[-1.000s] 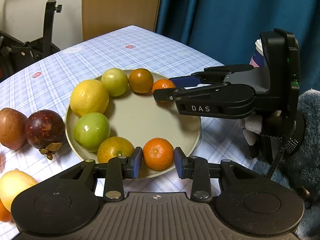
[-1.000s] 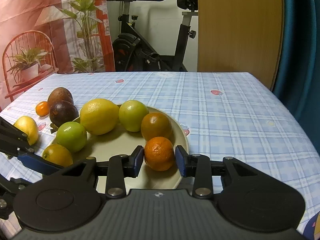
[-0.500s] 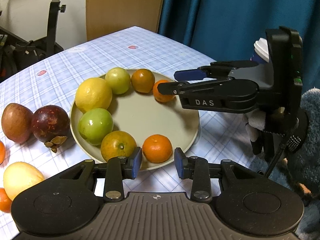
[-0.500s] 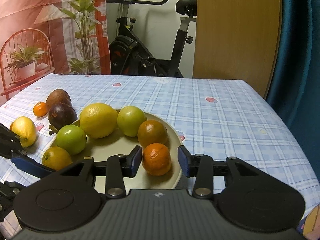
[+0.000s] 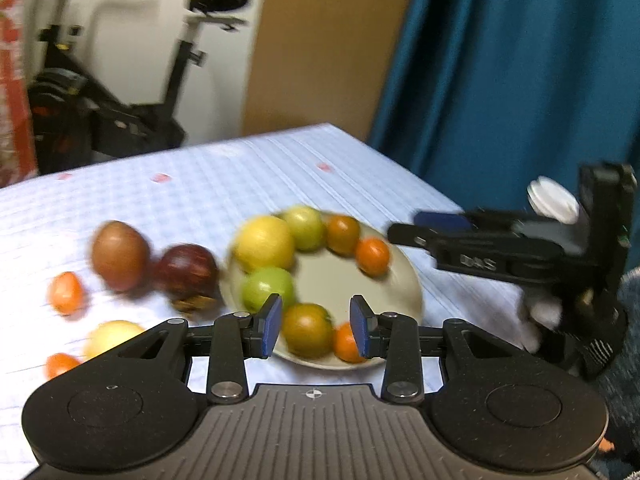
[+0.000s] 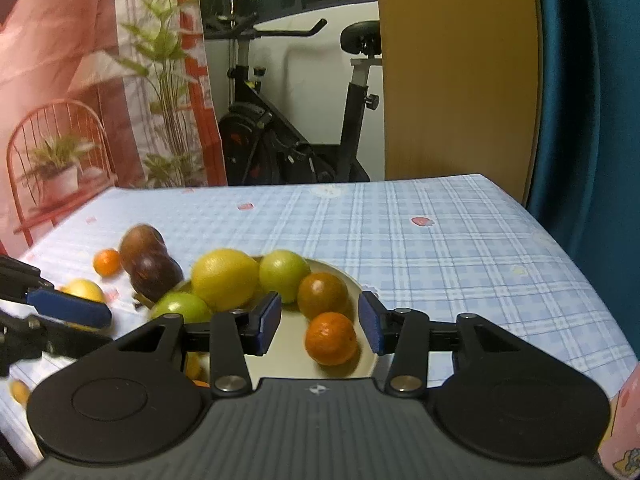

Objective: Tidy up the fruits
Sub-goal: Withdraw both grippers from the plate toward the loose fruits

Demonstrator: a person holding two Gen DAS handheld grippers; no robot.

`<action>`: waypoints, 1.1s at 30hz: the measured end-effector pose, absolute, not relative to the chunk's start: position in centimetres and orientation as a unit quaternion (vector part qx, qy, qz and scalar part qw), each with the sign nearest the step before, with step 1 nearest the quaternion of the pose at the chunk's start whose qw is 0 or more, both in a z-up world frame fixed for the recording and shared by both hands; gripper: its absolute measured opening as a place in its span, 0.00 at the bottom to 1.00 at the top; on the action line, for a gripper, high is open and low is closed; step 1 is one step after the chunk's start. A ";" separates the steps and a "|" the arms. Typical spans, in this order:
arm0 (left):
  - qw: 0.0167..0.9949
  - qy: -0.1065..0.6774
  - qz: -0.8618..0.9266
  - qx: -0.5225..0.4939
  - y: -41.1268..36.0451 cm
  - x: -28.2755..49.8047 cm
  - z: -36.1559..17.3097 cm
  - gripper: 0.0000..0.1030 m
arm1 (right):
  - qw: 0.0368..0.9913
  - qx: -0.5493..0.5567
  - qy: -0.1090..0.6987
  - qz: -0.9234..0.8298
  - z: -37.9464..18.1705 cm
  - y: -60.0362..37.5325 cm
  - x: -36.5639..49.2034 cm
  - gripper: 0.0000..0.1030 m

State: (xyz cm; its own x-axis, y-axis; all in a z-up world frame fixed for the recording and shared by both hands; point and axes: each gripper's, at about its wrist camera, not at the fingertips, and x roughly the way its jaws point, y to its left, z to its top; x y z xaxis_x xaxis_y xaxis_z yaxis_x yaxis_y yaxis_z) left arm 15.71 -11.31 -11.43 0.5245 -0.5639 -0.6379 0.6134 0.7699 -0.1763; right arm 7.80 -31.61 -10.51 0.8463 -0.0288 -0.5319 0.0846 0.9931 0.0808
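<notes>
Right wrist view: the right gripper (image 6: 318,322) has just been opening and its blue fingers (image 6: 269,322) stand apart over the plate (image 6: 366,360) at lower centre, with an orange (image 6: 331,338) lying loose on the plate between them, touching neither. Left wrist view, blurred: the left gripper (image 5: 316,330) has also just been opening, its fingers gripping nothing above the plate's near rim. Seven fruits ring the plate on the checked bench (image 6: 440,240); at left, off the plate, lie two dark fruits (image 5: 120,255), a lemon (image 5: 110,336) and small oranges (image 5: 66,293).
</notes>
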 end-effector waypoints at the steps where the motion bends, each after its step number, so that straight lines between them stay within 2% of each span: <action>1: 0.879 0.348 -0.326 0.029 -10.5 15.7 -11.0 0.38 | 0.960 0.051 0.273 -0.028 -10.2 -31.4 7.7 0.45; 10: 0.930 0.303 -0.205 -0.011 -3.5 15.7 -7.5 0.38 | 0.965 0.060 0.254 0.013 -7.3 -28.5 8.2 0.45; 19: 0.940 0.308 -0.141 -0.038 1.7 15.1 -7.3 0.38 | 0.964 0.042 0.249 0.082 -6.7 -22.4 9.8 0.45; 33: 0.933 0.341 -0.113 -0.028 4.1 12.7 -10.4 0.38 | 0.917 -0.004 0.336 0.214 -12.4 -12.7 9.7 0.45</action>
